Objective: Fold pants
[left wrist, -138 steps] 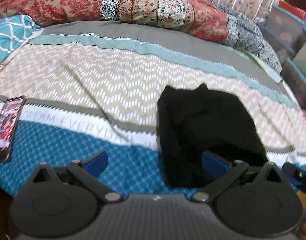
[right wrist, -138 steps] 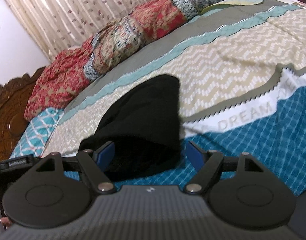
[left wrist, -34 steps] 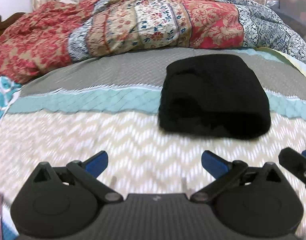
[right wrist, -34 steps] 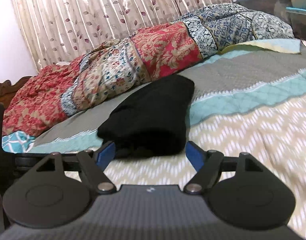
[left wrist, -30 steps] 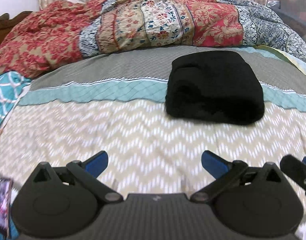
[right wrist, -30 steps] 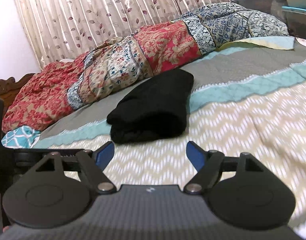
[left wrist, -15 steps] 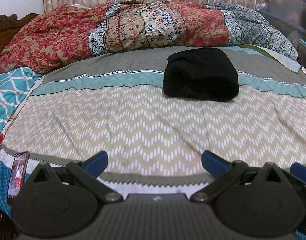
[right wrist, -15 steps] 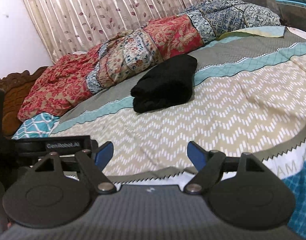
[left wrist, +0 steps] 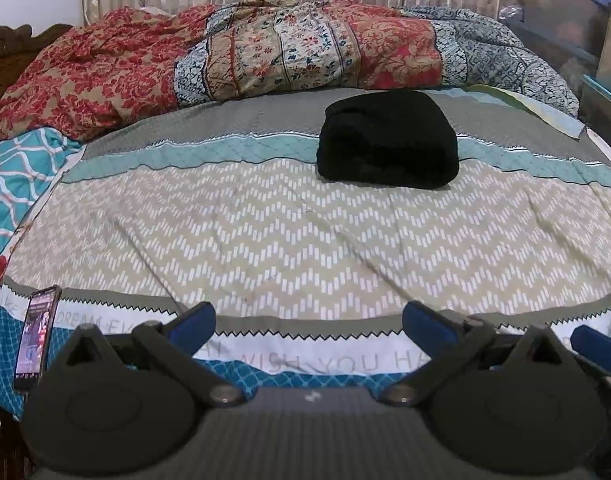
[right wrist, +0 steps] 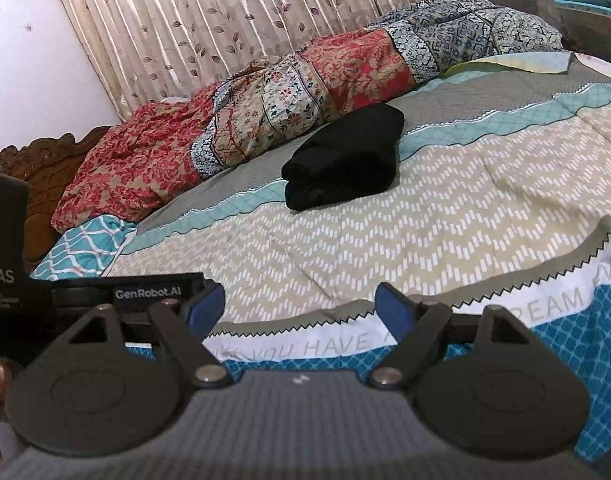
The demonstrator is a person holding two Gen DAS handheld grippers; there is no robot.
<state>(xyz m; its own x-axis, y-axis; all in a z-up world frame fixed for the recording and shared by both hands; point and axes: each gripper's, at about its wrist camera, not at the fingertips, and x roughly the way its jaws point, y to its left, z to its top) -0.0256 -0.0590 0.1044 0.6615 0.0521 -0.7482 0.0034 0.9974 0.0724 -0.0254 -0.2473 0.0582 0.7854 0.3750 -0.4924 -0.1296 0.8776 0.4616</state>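
Here, both grippers hang spread and empty over the near edge of the bed, well apart from the folded pants.

The left gripper (left wrist: 307, 322) has its blue pads wide apart with nothing between them, touching nothing; the right gripper (right wrist: 299, 304) is likewise wide open and bare. The black pants (left wrist: 387, 140) lie as a compact, thick rectangular bundle toward the far edge of the bedspread (left wrist: 289, 248), across its grey and teal bands, just in front of the crumpled floral quilt (left wrist: 265, 56). A phone (left wrist: 35, 338) rests at the near left corner.
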